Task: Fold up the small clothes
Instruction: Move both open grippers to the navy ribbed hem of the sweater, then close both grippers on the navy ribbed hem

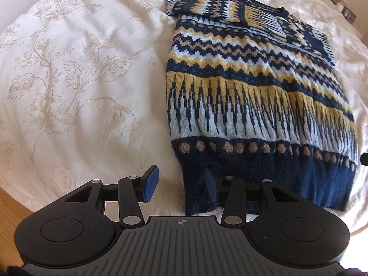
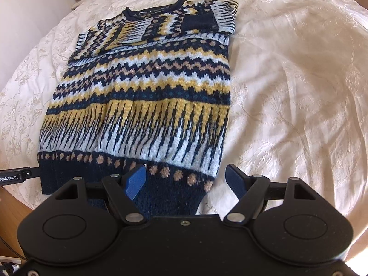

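Straddling sweater [image 1: 253, 87] hem corners — left tongs [image 1: 181, 187] & right tongs [image 2: 186, 180], both wide.

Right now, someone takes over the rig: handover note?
Left hand-held gripper: open, straddling the near left hem corner, nothing gripped.
Right hand-held gripper: open, straddling the near right hem corner, nothing gripped.
Sweater: flat on the white bedspread, collar at the far end.
Done: both sleeves folded in across the chest.
Left: close on the hem, fold it up toward the collar.
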The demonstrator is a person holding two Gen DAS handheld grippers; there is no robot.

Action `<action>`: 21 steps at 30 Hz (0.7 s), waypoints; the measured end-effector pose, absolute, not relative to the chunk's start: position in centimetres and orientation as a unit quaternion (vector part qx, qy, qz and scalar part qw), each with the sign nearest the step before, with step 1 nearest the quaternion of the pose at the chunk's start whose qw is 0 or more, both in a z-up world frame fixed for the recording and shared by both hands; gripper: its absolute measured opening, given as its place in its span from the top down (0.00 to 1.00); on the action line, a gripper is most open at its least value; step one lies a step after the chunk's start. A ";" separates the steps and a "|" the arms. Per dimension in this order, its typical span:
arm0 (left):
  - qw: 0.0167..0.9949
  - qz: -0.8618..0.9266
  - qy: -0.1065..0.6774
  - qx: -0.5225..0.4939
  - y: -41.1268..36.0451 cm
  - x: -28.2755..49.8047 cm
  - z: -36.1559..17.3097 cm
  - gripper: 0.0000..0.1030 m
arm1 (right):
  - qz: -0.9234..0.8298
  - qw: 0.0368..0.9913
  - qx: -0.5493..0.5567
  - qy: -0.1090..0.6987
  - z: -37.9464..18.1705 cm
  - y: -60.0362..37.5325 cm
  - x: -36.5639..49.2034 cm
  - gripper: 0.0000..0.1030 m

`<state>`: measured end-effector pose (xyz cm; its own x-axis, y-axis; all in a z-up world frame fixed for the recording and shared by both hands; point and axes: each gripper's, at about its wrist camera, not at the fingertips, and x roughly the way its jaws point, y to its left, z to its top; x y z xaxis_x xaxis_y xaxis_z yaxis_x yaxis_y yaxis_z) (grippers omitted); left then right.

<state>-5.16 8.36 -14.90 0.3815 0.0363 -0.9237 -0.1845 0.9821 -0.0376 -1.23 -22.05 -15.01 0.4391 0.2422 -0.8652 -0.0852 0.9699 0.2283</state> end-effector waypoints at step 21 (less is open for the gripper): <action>0.822 0.028 0.566 -0.055 8.2 -3.0 -17.5 0.52 | 0.091 0.791 0.114 0.594 -19.7 -23.7 -2.1 0.24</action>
<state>-2.99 8.18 -17.54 0.3586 -0.0159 -0.9333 -0.1079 0.9925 -0.0583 -2.14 -23.73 -19.74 0.2767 0.2793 -0.9195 -0.0076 0.9574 0.2885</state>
